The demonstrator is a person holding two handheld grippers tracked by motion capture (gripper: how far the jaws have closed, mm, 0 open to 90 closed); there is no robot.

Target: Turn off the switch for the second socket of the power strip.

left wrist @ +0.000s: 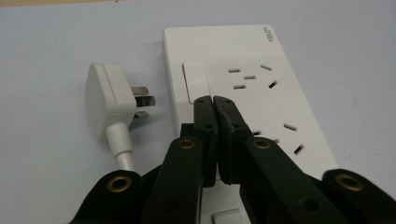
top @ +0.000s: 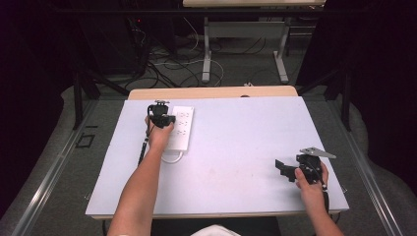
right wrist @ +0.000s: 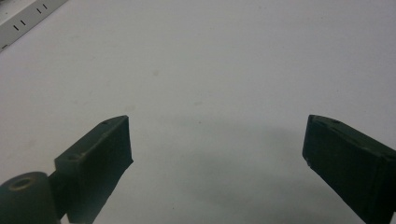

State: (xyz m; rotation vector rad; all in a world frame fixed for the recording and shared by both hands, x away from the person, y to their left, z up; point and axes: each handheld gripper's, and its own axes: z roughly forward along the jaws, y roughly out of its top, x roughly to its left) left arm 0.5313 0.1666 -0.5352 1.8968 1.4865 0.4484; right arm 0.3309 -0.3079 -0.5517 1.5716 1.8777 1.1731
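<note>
Lying beside power strip (left wrist: 247, 88), plug (left wrist: 109, 95)

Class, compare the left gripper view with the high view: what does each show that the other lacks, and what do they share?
Left gripper view alone: the white plug lying unplugged beside the power strip, its prongs toward it, and the left gripper shut over the strip's rocker switch. High view alone: the right gripper near the table's right edge, both forearms, the floor cables. Shared: power strip, left gripper, table.

A pale table (top: 255, 147) stands on grey floor (top: 236, 64). At 12 o'clock, a second table's legs (top: 207, 49) and loose cables (top: 167, 64); dark surroundings.
</note>
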